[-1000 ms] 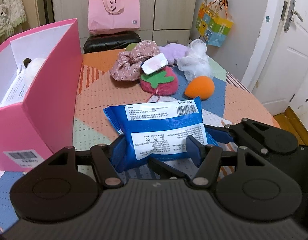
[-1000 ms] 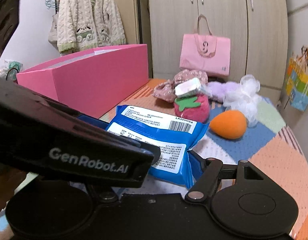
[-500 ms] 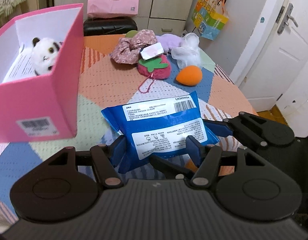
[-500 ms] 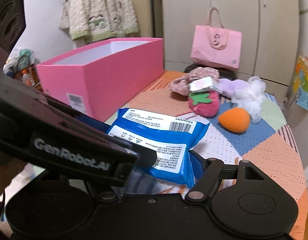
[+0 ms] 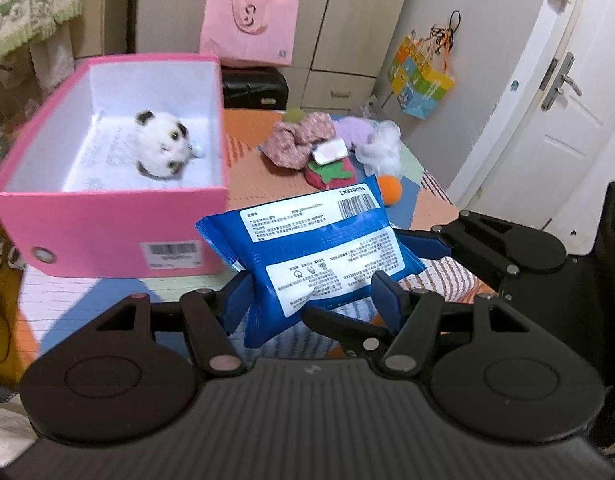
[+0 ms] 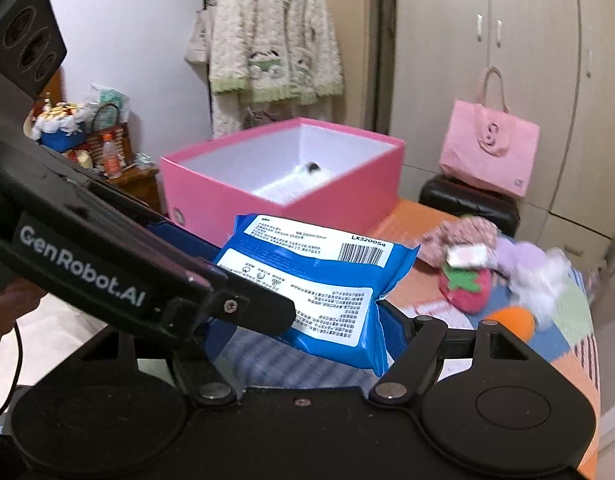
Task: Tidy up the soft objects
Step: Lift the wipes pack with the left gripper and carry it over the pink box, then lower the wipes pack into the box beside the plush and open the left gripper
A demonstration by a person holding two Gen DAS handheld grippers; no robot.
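Note:
A blue wet-wipe pack (image 5: 315, 252) hangs in the air above the table, held from both sides. My left gripper (image 5: 313, 300) is shut on its near edge. My right gripper (image 6: 303, 320) is shut on the same pack (image 6: 319, 280), and its fingers (image 5: 423, 242) reach in from the right in the left wrist view. The open pink box (image 5: 107, 216) stands to the left, with a white plush panda (image 5: 161, 144) inside. A pile of soft things lies at the far side: a floral cloth (image 5: 297, 140), a strawberry plush (image 5: 331, 170), a purple plush (image 5: 355, 128), a white mesh puff (image 5: 381, 148) and an orange sponge (image 5: 389, 188).
The round table has a patchwork cloth (image 5: 259, 184). A pink tote bag (image 5: 249, 30) sits on a black stool (image 5: 253, 86) behind it. A door (image 5: 563, 120) is at the right. A cardigan (image 6: 273, 36) hangs on the wall behind the box.
Both grippers have lifted the blue pack higher off the table and carried it left toward the pink box. The box's inside and the panda now show from above.

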